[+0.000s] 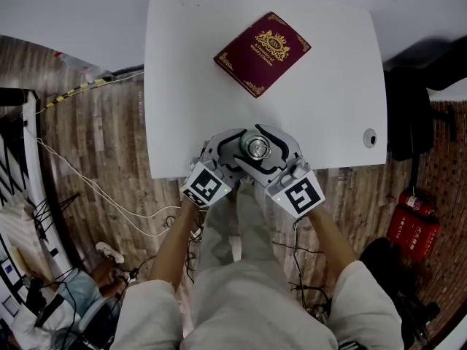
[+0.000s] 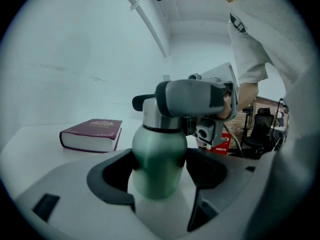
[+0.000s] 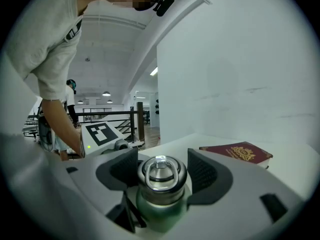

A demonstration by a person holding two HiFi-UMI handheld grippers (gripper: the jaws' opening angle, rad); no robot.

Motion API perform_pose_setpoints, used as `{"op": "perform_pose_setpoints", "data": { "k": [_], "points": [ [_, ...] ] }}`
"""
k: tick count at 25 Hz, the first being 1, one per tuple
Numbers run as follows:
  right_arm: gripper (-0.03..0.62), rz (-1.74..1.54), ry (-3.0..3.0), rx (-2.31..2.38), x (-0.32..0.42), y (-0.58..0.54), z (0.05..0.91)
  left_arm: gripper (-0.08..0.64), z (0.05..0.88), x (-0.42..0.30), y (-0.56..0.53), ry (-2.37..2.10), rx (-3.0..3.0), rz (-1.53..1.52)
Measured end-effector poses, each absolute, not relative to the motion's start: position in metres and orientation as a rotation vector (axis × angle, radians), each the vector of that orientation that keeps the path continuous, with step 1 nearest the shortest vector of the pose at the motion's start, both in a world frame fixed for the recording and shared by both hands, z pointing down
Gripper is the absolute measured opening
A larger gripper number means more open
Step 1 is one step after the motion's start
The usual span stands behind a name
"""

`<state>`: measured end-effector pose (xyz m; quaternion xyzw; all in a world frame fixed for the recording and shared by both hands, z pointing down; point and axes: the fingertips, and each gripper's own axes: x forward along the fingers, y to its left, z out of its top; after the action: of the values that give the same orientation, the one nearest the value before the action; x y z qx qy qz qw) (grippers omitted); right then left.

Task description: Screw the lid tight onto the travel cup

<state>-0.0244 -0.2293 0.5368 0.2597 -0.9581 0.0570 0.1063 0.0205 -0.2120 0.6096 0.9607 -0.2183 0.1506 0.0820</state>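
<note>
My left tongs (image 2: 160, 173) clamp the green travel cup (image 2: 157, 149) upright at the near edge of the bench (image 1: 328, 86). My right tongs (image 3: 162, 173) stand open around its lid (image 3: 160, 180), pads just off it. The lid sits on the cup, and tightening probably remains. A maroon book (image 1: 263, 52) lies beyond.

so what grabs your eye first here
A green travel cup at the white table's near edge, gripped round its body by the left tongs while the right tongs flank its steel lid. Beyond it, a maroon book with gold print lies on the far part of the table.
</note>
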Motion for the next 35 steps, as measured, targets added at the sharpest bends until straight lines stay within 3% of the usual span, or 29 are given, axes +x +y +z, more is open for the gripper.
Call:
{"op": "perform_pose_setpoints", "data": {
  "k": [16, 35],
  "points": [
    [0.259, 0.042, -2.757, 0.215, -0.027, -0.214, 0.548, 0.334, 0.609, 0.020, -0.212, -0.652, 2.873, 0.451],
    [0.255, 0.071, -2.758, 0.570, -0.025, -0.224, 0.547, 0.331, 0.608, 0.019, -0.212, -0.659, 2.873, 0.456]
  ]
}}
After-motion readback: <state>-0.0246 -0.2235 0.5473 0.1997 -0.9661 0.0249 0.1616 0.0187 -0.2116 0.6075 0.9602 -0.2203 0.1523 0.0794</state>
